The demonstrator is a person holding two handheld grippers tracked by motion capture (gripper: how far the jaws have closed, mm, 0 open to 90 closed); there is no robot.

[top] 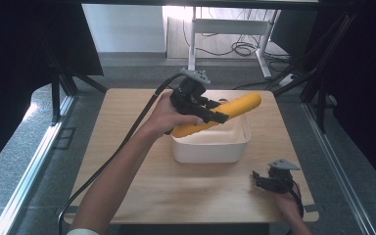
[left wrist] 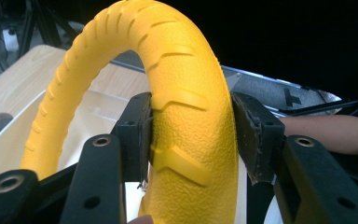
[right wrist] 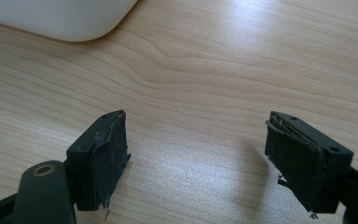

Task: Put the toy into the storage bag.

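Left gripper, clamped on the yellow banana toy, holds it above the white bin at frame centre, release apparently pending; right gripper idles wide open, empty, lower right.

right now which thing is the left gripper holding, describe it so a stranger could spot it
On the wooden table, find the white tub near the middle. Above it the left gripper clamps a long yellow corn-shaped piece, gently curved with a bumpy ribbed skin. It is the one brightly coloured thing there, lying slanted over the tub's rim.
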